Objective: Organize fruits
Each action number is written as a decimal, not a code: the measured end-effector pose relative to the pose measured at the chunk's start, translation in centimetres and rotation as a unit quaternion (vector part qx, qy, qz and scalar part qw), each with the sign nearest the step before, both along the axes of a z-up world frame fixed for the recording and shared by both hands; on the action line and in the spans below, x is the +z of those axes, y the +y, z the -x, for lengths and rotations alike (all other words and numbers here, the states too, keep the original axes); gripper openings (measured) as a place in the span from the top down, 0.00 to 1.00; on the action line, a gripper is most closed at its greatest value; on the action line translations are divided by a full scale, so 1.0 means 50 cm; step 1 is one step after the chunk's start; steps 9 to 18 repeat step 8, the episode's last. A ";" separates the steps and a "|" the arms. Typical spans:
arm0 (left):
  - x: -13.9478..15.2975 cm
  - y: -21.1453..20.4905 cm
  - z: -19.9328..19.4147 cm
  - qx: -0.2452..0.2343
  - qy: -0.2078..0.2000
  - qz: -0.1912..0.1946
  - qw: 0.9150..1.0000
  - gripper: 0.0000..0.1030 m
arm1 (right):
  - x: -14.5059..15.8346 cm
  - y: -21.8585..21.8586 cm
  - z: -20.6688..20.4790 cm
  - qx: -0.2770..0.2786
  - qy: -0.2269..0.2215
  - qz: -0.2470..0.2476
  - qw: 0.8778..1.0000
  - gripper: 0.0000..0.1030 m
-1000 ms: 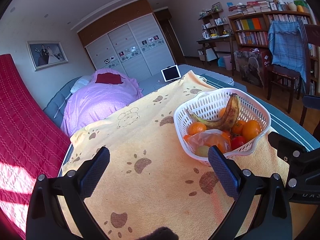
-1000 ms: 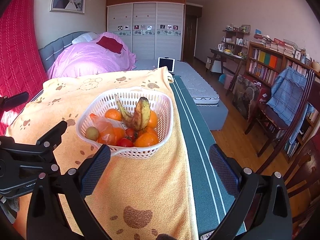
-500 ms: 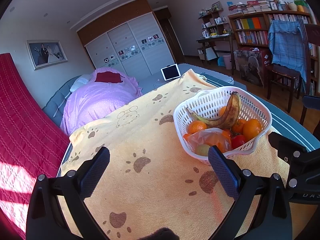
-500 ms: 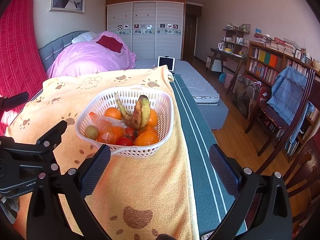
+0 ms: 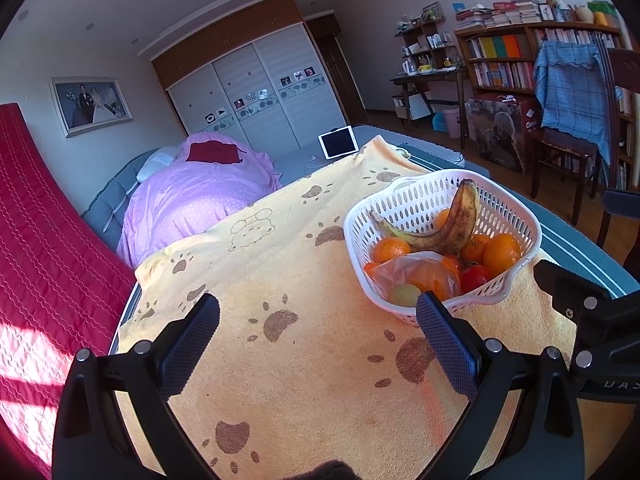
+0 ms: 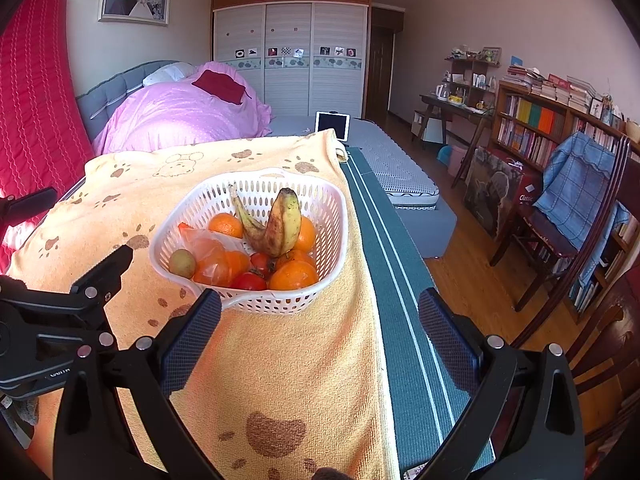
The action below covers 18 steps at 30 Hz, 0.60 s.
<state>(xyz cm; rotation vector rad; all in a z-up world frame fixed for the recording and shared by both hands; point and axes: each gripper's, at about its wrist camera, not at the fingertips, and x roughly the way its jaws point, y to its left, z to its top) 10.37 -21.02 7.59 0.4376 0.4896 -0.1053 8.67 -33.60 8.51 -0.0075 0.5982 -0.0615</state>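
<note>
A white plastic basket (image 5: 516,216) stands on a yellow paw-print towel (image 5: 288,288); it also shows in the right wrist view (image 6: 276,304). It holds a spotted banana (image 6: 280,224), several oranges (image 6: 294,276), tomatoes (image 6: 248,282), a small green fruit (image 6: 182,263) and a clear bag (image 6: 204,250) over some fruit. My left gripper (image 5: 318,336) is open and empty, left of the basket and short of it. My right gripper (image 6: 320,332) is open and empty, just in front of the basket.
The towel covers a table with a green striped edge (image 6: 396,264). A bed with a pink quilt (image 6: 180,116) and a tablet (image 6: 332,125) lies beyond. Chairs (image 6: 560,232) and bookshelves (image 6: 536,128) stand at the right.
Both grippers have drifted slightly; the basket sits a little nearer in the right wrist view. Nothing was grasped or released.
</note>
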 end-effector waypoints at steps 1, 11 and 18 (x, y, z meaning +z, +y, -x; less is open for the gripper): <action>0.000 0.002 0.000 0.001 0.002 0.002 1.000 0.05 | -0.003 -0.001 -0.001 0.000 0.001 -0.001 1.000 0.03; -0.006 0.027 -0.001 0.018 0.020 0.018 0.999 0.05 | -0.026 0.015 -0.002 0.009 0.011 -0.006 1.000 0.03; -0.006 0.027 -0.001 0.018 0.020 0.018 0.999 0.05 | -0.026 0.015 -0.002 0.009 0.011 -0.006 1.000 0.03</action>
